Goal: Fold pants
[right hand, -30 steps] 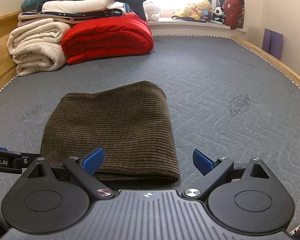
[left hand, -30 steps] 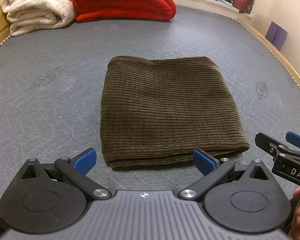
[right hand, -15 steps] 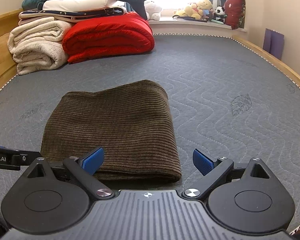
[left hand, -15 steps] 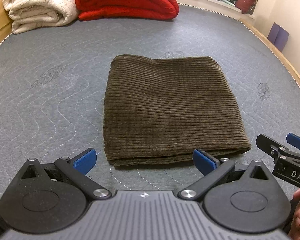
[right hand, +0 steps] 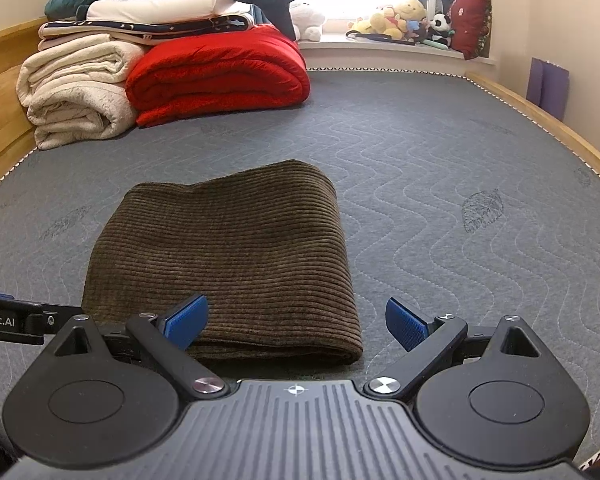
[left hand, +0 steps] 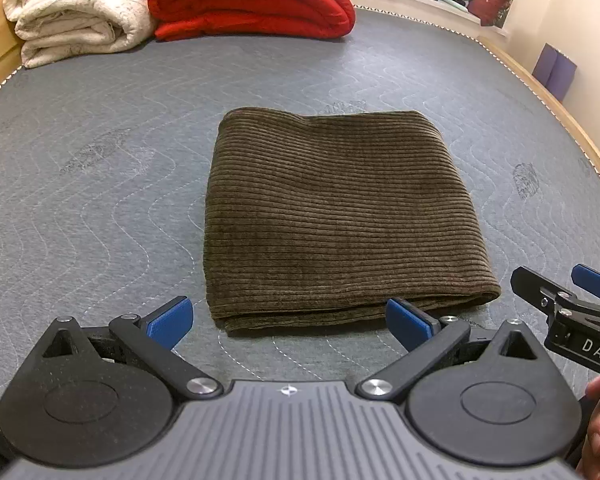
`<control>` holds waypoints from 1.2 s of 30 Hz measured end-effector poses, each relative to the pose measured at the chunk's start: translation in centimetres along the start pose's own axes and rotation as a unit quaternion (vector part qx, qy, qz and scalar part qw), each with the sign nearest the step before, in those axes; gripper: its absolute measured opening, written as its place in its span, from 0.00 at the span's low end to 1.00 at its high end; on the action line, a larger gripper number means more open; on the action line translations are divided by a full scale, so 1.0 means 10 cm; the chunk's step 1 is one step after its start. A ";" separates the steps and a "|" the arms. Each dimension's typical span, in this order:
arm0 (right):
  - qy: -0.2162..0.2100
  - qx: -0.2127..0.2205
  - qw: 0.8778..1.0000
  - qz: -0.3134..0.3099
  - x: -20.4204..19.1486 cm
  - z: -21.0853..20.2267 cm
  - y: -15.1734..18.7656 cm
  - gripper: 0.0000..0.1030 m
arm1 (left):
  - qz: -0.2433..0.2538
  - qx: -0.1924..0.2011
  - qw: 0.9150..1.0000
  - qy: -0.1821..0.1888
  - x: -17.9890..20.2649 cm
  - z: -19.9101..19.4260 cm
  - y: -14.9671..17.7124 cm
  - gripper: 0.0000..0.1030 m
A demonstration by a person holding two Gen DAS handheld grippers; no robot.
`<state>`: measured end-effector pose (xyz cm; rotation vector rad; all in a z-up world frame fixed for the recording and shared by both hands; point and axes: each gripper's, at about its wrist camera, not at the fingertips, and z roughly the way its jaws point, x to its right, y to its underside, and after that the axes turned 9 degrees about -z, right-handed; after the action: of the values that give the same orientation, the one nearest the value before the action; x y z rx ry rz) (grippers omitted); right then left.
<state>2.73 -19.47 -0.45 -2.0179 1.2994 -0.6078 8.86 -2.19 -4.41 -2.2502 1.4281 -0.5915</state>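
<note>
The brown corduroy pants [left hand: 340,216] lie folded into a compact rectangle on the grey quilted mattress [left hand: 100,208], layered edges toward me. I judge them soft, thick and fairly heavy, likely to sag if lifted, so I would pinch all layers at the near corners. My left gripper [left hand: 288,320] and right gripper [right hand: 296,322] both hover spread wide and empty, just short of that near edge. Far behind sit a red quilt [left hand: 252,0] and cream blankets [left hand: 76,8].
</note>
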 end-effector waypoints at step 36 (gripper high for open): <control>0.004 -0.007 1.000 -0.008 -0.05 0.05 0.01 0.93 | 0.000 0.000 1.000 0.011 -0.02 0.00 0.00 1.00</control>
<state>2.79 -18.93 -0.83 -2.0411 1.2982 -0.6160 8.77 -2.05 -4.44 -2.2502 1.4378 -0.6181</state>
